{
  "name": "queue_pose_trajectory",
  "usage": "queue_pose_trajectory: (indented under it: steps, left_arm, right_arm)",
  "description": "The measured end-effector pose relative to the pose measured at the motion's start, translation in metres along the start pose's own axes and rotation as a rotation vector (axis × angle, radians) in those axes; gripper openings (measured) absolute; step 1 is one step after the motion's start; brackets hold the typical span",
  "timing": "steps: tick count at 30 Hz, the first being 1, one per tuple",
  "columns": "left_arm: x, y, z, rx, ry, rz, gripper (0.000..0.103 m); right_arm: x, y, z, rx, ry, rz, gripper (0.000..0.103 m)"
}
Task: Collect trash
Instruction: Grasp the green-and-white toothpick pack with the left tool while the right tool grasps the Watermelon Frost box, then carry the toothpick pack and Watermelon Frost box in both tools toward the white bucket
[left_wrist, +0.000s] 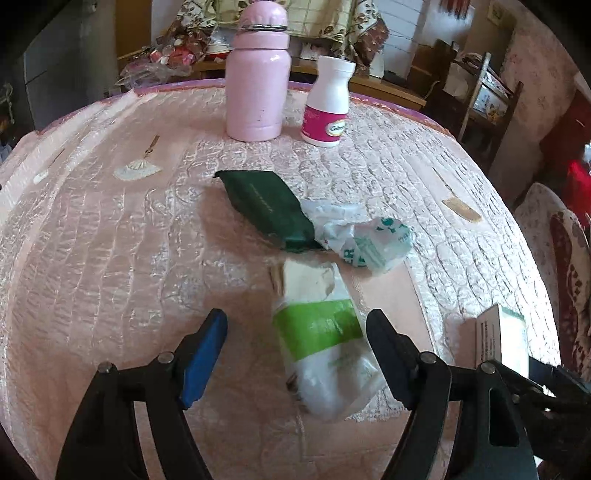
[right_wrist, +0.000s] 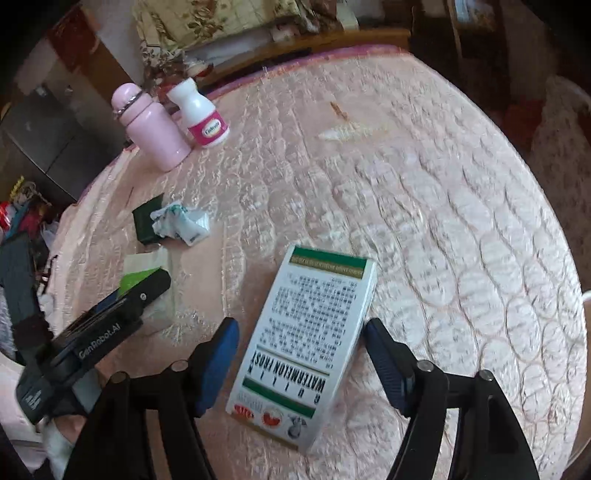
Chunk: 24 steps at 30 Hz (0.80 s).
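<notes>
My left gripper (left_wrist: 297, 354) has its 2 fingers spread wide, straddling the near half of a soft white packet with a green band (left_wrist: 321, 343). The packet's long axis runs straight out along the fingers, so closing should pinch it across its narrow width. It sits nearer the right finger than the left, so I judge a small shift to the right would centre it.

My right gripper (right_wrist: 299, 358) is also spread apart around a stiff, glossy cardboard box (right_wrist: 306, 347). The box lies flat, its long axis leaning slightly right of the finger line, and the right pad is touching or almost touching its edge.

Ahead of the left fingers lie a dark green pouch (left_wrist: 267, 206) and a crumpled plastic wrapper (left_wrist: 364, 236), touching each other. All this rests on a quilted, shiny pink tablecloth (left_wrist: 110, 258). A pink flask (left_wrist: 258, 74) and a white pill bottle (left_wrist: 328, 101) stand far beyond.
</notes>
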<state>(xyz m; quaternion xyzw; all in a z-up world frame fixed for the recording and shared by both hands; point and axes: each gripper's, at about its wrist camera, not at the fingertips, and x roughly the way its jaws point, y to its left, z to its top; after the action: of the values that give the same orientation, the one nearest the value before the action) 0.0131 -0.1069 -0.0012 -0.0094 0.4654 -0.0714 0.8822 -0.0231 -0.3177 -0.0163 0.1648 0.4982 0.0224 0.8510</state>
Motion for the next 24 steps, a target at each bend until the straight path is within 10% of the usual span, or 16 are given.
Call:
queue_pose_trajectory:
  steps: [4,11,14,24]
  left_arm:
    - [-0.007,-0.003,-0.006,0.049,0.000,-0.031,0.037]
    - [-0.024,0.004,-0.012,0.032,0.020,-0.087,0.018]
    - [-0.038,0.003,-0.021,0.039,0.014,-0.116,0.017]
    - [-0.074,-0.011,-0.044,0.056,-0.002,-0.195,0.016]
  right_arm:
    - [0.003,0.004,-0.002,-0.064,-0.031,-0.059,0.075]
    - [0.000,0.005,-0.012,-0.104,-0.051,-0.101,0.075]
    - [-0.009,0.004,-0.019,-0.114,-0.038,-0.081,0.061]
    - [-0.063,-0.006,-0.056,-0.120,-0.099,0.030,0.061]
